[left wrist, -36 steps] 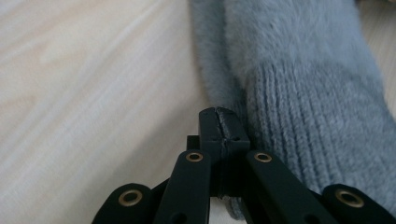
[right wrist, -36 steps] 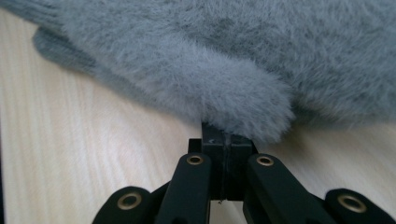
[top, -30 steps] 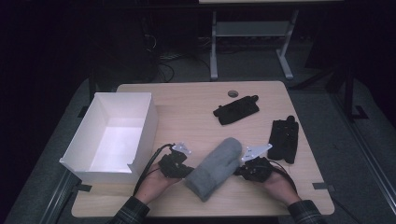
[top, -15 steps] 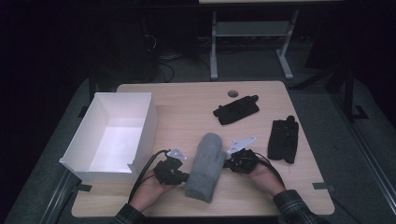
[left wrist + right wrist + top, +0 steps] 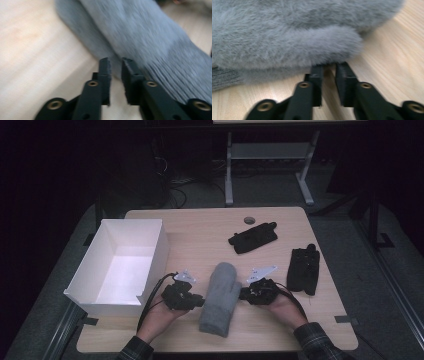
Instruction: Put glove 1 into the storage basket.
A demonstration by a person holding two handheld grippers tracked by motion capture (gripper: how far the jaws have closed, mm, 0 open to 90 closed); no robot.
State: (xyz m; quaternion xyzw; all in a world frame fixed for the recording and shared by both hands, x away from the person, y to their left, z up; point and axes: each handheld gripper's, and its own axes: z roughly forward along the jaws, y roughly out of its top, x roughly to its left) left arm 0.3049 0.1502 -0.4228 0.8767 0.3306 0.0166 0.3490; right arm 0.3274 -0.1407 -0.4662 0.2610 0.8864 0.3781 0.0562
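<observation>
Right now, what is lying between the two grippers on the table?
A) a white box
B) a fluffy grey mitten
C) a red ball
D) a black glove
B: the fluffy grey mitten lies flat on the table, with the left gripper at one side and the right gripper at the other.

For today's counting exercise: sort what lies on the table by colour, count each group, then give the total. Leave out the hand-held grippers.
Grey: 1, mitten
Black: 2, glove near the far edge, glove at the right
White: 1, box
Dark and round: 1, small disc by the far edge, too small to identify
Total: 5
</observation>
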